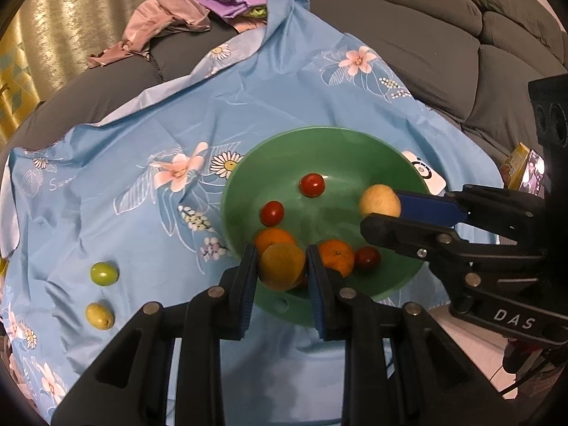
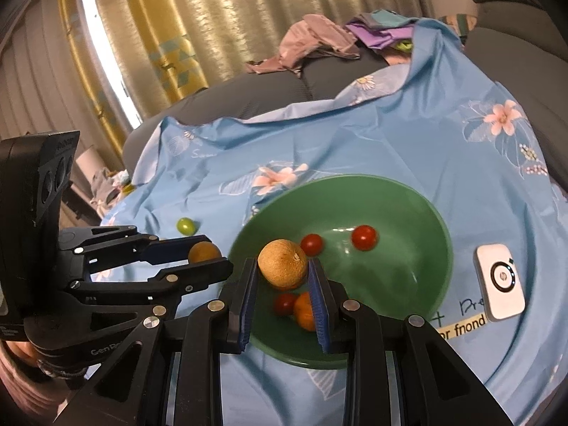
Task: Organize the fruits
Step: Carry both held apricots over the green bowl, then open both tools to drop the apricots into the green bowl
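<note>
Left matte-black plastic gripper (image 1: 282,269) shows blue ribbed finger pads (image 1: 248,284) and silver round pivot rivets. Right black gripper (image 2: 282,277) looks the same; seen past the green bowl (image 1: 408,174), its body reads white "DAS".

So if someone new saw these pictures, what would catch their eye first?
The green bowl on the blue floral cloth, with tomatoes and oranges inside. Each gripper holds a round fruit over it: the left gripper an orange-yellow one, the right gripper a tan one. Two small green fruits lie on the cloth left of the bowl.
</note>
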Motion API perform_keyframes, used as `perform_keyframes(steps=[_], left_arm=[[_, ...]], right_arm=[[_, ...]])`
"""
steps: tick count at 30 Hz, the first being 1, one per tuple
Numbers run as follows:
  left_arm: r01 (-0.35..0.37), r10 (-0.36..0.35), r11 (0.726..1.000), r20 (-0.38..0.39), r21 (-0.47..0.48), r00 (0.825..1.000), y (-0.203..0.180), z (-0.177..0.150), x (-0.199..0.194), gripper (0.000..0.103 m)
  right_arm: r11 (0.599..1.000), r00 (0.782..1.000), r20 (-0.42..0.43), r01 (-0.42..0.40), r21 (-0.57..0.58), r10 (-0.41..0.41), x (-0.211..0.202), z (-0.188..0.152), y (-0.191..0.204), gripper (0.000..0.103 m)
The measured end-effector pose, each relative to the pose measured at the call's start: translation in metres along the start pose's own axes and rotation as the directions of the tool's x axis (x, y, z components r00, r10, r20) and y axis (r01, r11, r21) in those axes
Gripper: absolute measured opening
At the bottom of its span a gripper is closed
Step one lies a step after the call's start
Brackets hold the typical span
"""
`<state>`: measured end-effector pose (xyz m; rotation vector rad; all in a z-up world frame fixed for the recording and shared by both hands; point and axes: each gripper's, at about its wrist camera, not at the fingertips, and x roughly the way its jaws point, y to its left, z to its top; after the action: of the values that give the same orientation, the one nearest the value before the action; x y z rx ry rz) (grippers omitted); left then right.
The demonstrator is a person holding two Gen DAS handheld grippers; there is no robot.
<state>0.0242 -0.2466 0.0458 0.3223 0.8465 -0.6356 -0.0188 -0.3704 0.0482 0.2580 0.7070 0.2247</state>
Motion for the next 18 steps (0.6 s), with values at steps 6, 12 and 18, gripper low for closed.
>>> perform_keyframes(steps=[6, 12, 18], left_arm=[[0.008, -0.008, 1.000, -0.026, 0.012, 1.000, -0.003, 0.002, 0.014, 0.027], [0.008, -0.007, 1.000, -0.054, 0.017, 0.999, -0.004, 0.008, 0.028, 0.027], [-0.001, 0.003, 0.999, -0.079, 0.035, 0.997, -0.008, 0.013, 0.041, 0.027]], right_arm=[[1.000, 1.000, -0.006, 0.012, 0.029, -0.012, 0.004, -0.001, -0.014, 0.030], [0.999, 1.000, -0.005, 0.023, 0.035, -0.023, 0.007, 0.002, -0.020, 0.030], [0.999, 0.999, -0.016, 0.031, 0.044, -0.030, 0.013, 0.001, -0.027, 0.030]])
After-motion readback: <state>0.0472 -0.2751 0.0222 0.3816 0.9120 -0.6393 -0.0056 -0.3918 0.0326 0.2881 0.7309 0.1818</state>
